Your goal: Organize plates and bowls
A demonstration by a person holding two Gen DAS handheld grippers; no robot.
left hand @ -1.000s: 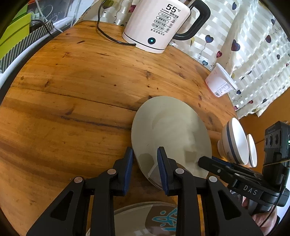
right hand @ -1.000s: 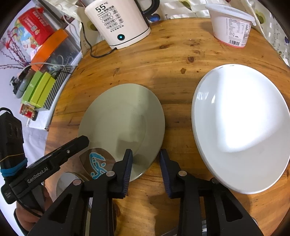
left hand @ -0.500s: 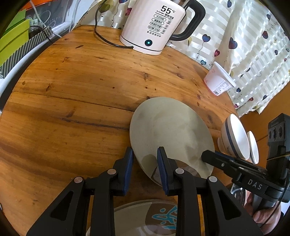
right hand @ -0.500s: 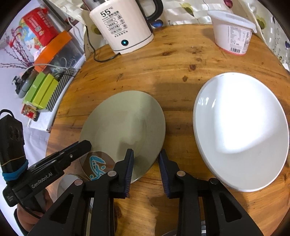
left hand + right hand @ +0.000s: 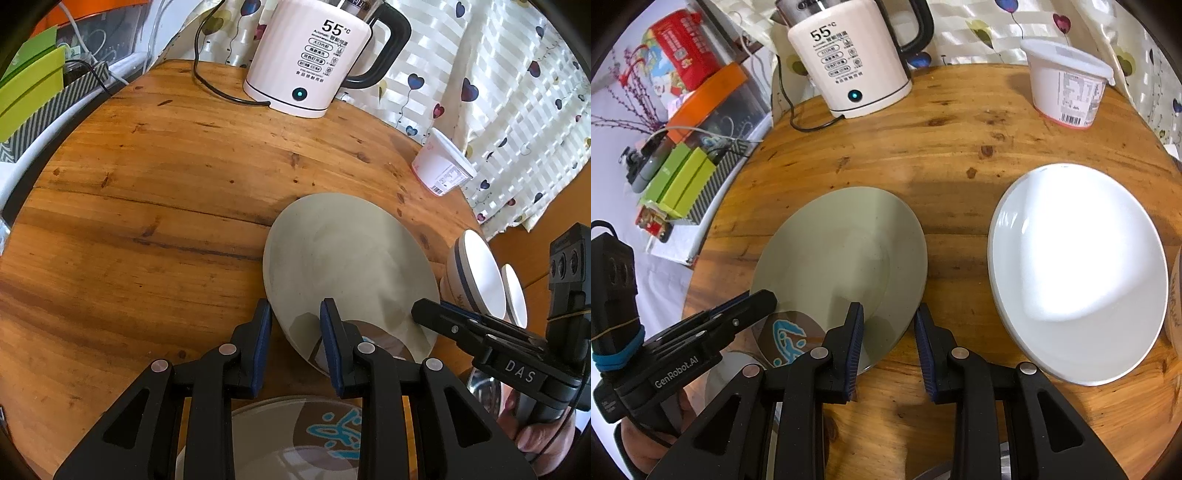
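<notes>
counted: three plates, two bowls (image 5: 476, 273). grey plate (image 5: 846, 254) matte, round, at 12 o'clock of both grippers; left gripper (image 5: 295, 325), right gripper (image 5: 888, 328) jaws parted, empty.

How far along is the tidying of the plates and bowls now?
Nothing looks stacked yet. The left gripper and right gripper, both open, straddle the rim of the grey plate. The white plate, patterned plate and two bowls wait unstacked.

The round table (image 5: 960, 155) is knotty varnished wood, the grey plate (image 5: 842, 258) looks matt, the white plate (image 5: 1078, 266) is glossy glazed ceramic, and the kettle (image 5: 849, 62) is smooth plastic.
</notes>
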